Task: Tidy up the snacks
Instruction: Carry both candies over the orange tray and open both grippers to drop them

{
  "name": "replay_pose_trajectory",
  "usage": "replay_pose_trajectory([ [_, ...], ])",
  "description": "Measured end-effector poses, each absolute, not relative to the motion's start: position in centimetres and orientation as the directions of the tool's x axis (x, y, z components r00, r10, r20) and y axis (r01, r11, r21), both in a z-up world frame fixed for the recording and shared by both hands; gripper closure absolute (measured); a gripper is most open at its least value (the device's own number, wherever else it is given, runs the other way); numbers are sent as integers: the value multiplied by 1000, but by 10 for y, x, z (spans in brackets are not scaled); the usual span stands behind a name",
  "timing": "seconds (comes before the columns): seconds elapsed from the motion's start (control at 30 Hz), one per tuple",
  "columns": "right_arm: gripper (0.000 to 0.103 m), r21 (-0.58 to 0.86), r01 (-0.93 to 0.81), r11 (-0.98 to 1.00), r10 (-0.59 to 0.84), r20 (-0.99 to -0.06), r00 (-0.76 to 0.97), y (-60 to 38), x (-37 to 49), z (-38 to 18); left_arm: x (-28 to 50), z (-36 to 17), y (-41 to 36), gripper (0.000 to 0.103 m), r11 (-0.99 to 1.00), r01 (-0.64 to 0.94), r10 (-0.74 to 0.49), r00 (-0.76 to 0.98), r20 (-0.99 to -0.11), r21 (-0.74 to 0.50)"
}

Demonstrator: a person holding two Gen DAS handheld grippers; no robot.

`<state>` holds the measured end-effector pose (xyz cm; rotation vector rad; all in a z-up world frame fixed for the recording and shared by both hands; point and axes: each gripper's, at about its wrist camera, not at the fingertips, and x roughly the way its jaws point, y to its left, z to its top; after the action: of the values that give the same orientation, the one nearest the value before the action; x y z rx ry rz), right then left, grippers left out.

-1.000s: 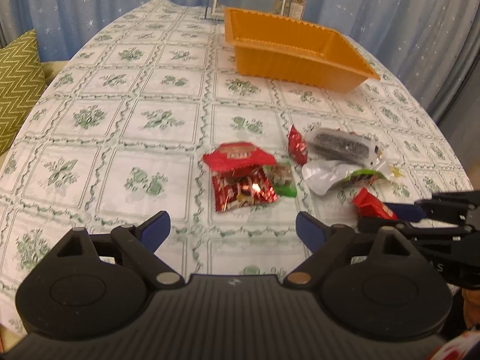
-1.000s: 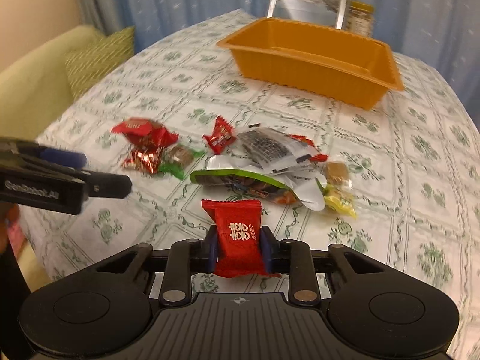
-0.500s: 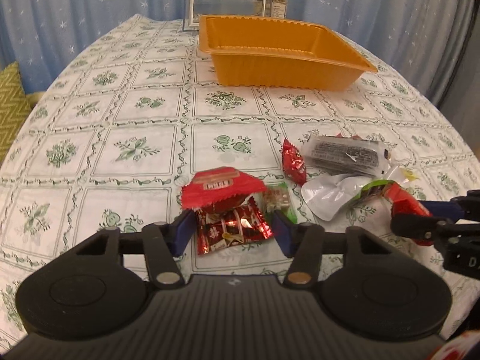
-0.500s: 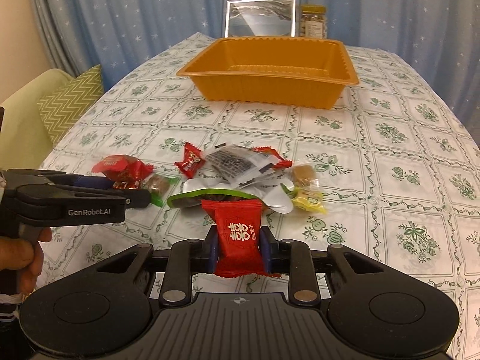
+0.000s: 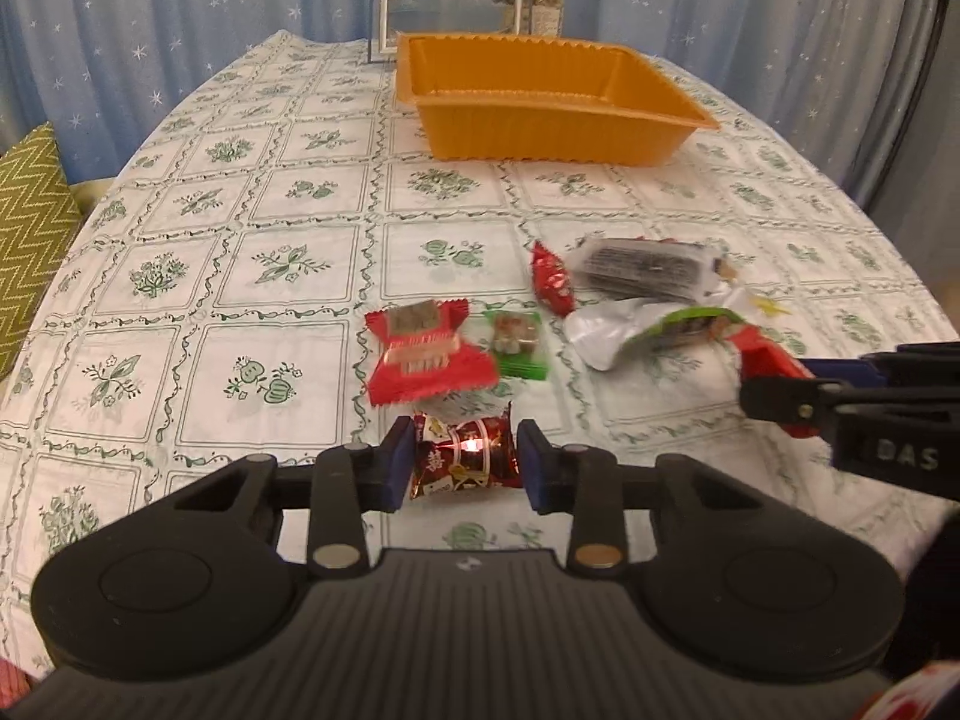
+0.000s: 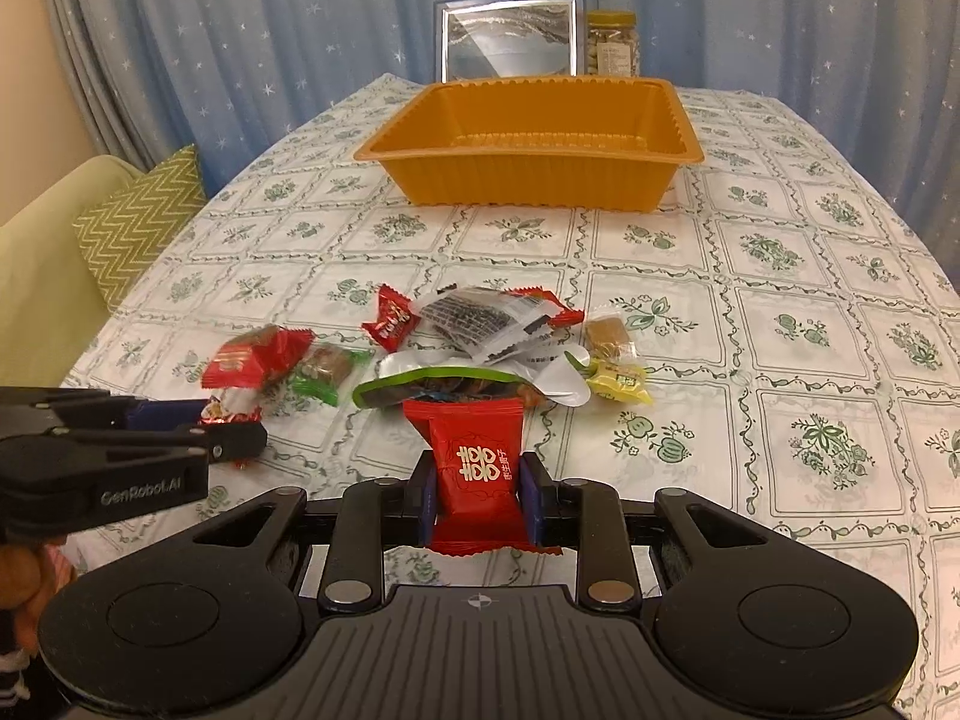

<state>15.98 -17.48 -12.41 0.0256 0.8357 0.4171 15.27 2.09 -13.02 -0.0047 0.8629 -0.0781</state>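
My left gripper (image 5: 465, 465) is shut on a shiny red foil candy (image 5: 463, 459) and holds it just above the tablecloth. My right gripper (image 6: 477, 495) is shut on a red snack packet (image 6: 477, 468) with white characters. An empty orange tray (image 6: 528, 180) stands at the far middle of the table; it also shows in the left wrist view (image 5: 540, 132). Loose snacks lie between: a red packet (image 5: 426, 354), a green candy (image 5: 517, 343), a small red candy (image 5: 552, 279), a clear dark-filled packet (image 5: 645, 267) and a green-edged silver bag (image 5: 654, 330).
A framed picture (image 6: 510, 42) and a jar (image 6: 612, 42) stand behind the tray. Yellow candies (image 6: 618, 366) lie right of the pile. A sofa with a green zigzag cushion (image 6: 141, 216) is beside the table's left edge. Blue curtains hang behind.
My left gripper closed on the foil candy and lifted it away from the red packet. My right gripper rose slightly with its red packet still held.
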Motion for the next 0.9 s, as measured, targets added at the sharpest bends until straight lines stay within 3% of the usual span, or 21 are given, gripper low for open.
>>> replay_pose_trajectory([
  [0.4,75,156,-326,932,344,-659,669,-182,165,-83,167,-75,5,70,992,113,-123,717,-686,-61],
  [0.9,75,111,-295,949,303,-578,757,-194,302,-34,306,-34,-14,70,981,178,-187,774,-605,-75],
])
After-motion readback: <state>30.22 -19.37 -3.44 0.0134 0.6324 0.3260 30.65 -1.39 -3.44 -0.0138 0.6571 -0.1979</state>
